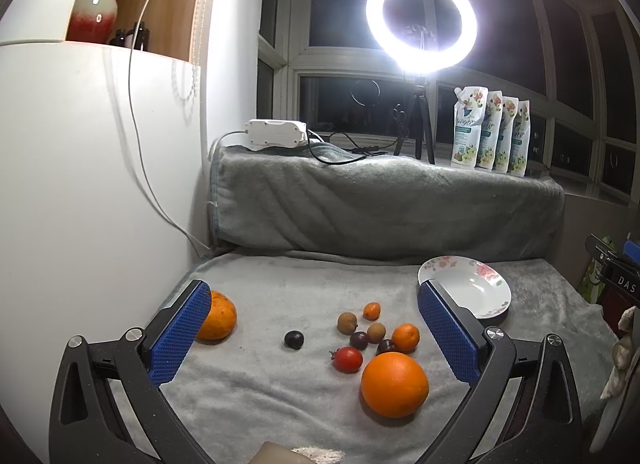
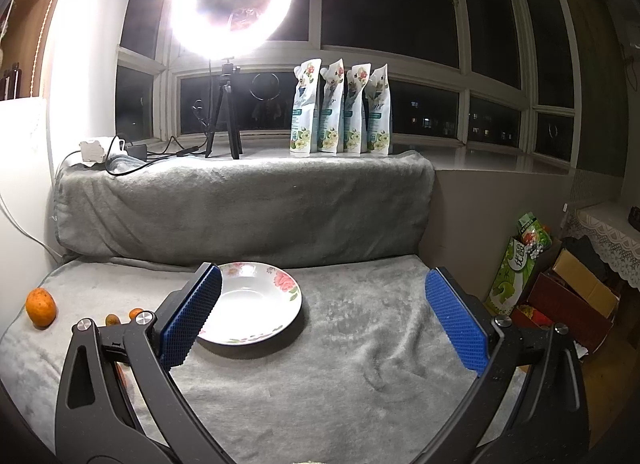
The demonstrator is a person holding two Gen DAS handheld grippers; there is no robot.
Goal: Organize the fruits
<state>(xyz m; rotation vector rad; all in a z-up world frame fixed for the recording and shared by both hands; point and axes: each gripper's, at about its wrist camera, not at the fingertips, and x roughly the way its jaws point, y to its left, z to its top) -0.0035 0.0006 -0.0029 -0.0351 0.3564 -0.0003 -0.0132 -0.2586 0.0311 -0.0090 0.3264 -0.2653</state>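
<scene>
1. The letters "DAS" stand in light print on a dark object at the right edge of the left wrist view; whatever follows them is cut off.
2. Chinese characters stand in white on a green package leaning beside boxes at the right of the right wrist view; they are too small to read surely.
3. The four floral pouches on the window ledge carry cursive lettering and a teal label, both too blurred to read.
</scene>
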